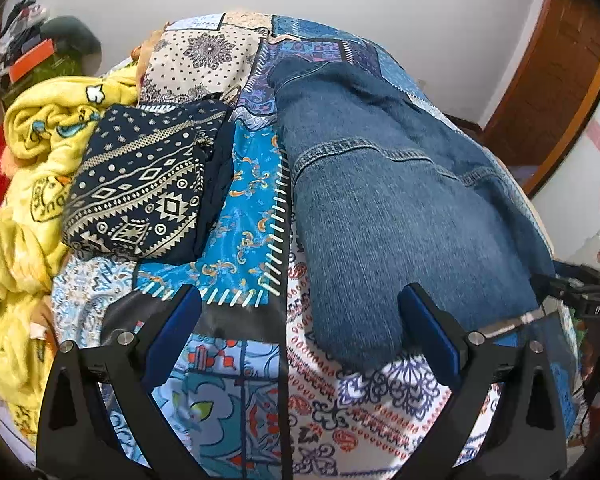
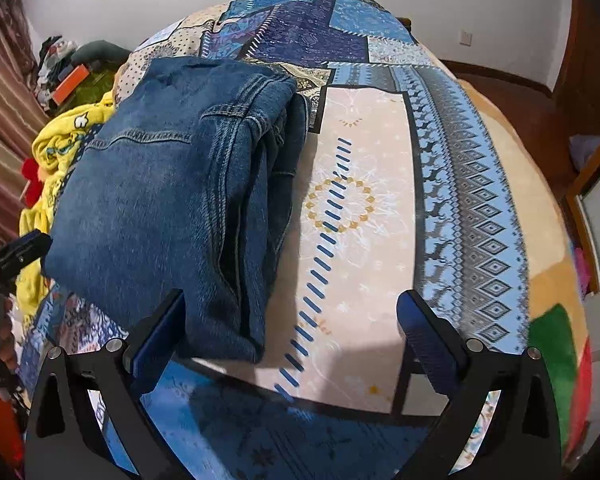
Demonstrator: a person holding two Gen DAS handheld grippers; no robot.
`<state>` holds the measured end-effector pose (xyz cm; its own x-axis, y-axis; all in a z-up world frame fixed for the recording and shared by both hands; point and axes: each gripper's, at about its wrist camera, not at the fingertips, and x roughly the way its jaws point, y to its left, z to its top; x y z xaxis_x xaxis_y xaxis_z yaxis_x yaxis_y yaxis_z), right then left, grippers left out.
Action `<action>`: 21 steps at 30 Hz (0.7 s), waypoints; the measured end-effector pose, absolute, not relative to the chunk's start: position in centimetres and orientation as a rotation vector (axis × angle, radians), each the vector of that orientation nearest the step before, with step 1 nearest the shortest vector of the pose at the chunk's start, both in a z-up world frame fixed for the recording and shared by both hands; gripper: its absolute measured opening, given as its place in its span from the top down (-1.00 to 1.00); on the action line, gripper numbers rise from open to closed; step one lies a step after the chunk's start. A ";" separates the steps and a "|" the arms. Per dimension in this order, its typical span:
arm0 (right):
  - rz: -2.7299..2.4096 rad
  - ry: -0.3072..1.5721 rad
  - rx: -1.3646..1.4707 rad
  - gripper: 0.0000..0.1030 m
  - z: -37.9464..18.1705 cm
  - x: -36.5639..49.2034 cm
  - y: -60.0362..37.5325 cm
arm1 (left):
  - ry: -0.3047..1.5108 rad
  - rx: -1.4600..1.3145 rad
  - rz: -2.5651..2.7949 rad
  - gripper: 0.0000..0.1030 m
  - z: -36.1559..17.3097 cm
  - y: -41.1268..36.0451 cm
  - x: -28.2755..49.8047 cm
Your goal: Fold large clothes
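Note:
Blue jeans (image 1: 380, 200) lie folded lengthwise on the patchwork bedspread (image 1: 240, 216). My left gripper (image 1: 302, 304) is open above their near end; the denim edge reaches in beside the right finger and neither pad presses on it. In the right wrist view the jeans (image 2: 160, 200) show as a thick folded stack with seams and a pocket facing up. My right gripper (image 2: 292, 316) is open too, its left finger (image 2: 160, 332) against the near corner of the stack and its right finger over bare bedspread (image 2: 360, 200).
A folded navy garment with a cream pattern (image 1: 140, 188) lies left of the jeans. A crumpled yellow blanket (image 1: 28, 208) fills the bed's left edge. Clutter (image 1: 32, 52) is heaped at the far left by the wall. A wooden door (image 1: 560, 80) stands at the right.

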<state>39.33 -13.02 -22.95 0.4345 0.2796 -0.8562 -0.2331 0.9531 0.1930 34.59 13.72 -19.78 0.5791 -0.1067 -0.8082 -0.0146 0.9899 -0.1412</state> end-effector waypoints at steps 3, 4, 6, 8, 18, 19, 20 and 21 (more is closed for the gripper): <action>0.313 1.067 0.011 -0.98 -22.4 39.2 -12.8 | 0.956 -0.063 -0.057 -0.95 -19.1 13.3 34.1; 0.313 1.065 0.000 -0.98 -22.3 39.4 -12.7 | 0.959 -0.037 -0.058 -0.95 -18.9 13.2 34.1; 0.317 1.052 -0.029 -0.98 -21.6 39.4 -12.3 | 0.957 0.003 -0.047 -0.95 -18.3 13.2 34.2; 0.327 1.037 -0.045 -0.98 -21.0 39.6 -12.0 | 0.935 0.009 -0.044 -0.95 -17.1 13.5 34.5; 0.438 0.933 -0.016 -0.98 -17.7 43.1 -10.2 | 0.911 -0.086 -0.113 -0.95 -14.7 14.6 39.7; 0.448 0.938 -0.003 -0.98 -17.9 43.7 -10.2 | 0.919 -0.098 -0.122 -0.95 -15.0 14.6 40.4; 0.460 0.949 0.013 -0.98 -18.3 44.5 -10.1 | 0.932 -0.111 -0.131 -0.95 -15.4 14.7 41.1; 0.466 0.968 0.028 -0.98 -18.8 45.2 -10.1 | 0.946 -0.126 -0.141 -0.95 -15.9 14.8 41.7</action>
<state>45.20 -10.08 -18.82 0.4763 0.3937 -0.7862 -0.3694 0.9010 0.2274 41.66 14.76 -15.87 0.5766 -0.1753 -0.7980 0.0652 0.9835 -0.1690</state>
